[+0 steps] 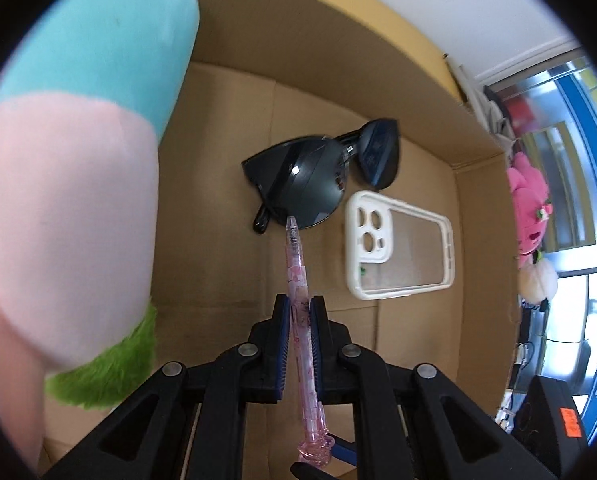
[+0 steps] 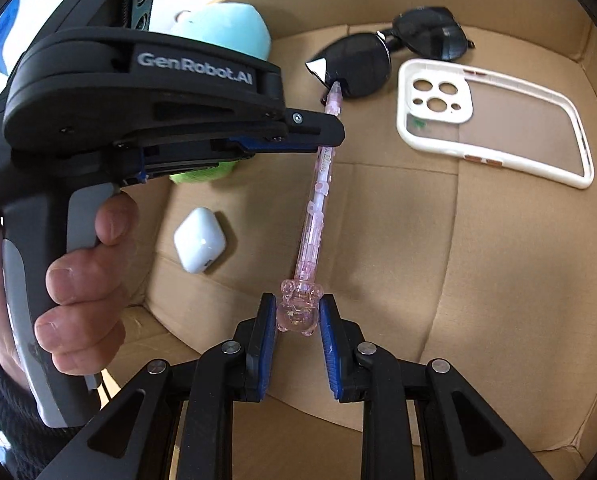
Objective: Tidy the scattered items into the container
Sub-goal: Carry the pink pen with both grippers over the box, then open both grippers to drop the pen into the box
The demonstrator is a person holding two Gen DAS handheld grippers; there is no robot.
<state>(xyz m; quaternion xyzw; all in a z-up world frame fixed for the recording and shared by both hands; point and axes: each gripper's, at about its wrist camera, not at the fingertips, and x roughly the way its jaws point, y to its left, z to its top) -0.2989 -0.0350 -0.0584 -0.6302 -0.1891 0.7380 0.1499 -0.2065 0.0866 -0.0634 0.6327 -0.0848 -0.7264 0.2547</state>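
My left gripper (image 1: 299, 306) is shut on a pink see-through pen (image 1: 296, 276) and holds it over the cardboard box (image 1: 430, 92), tip toward the black sunglasses (image 1: 310, 184). In the right wrist view the left gripper (image 2: 330, 136) clamps the pen (image 2: 316, 204) at mid shaft. My right gripper (image 2: 298, 312) is open; the pen's bear-shaped end (image 2: 297, 312) sits between its pads, with a gap on each side. A white phone case (image 1: 398, 244) lies on the box floor beside the sunglasses.
A plush toy (image 1: 70, 168) in teal, pink and green stands in the box's left side. White earbud case (image 2: 199, 239) lies on the box floor. Sunglasses (image 2: 382, 56) and phone case (image 2: 494, 120) sit at the far side. Pink plush toys (image 1: 530, 204) hang outside the box.
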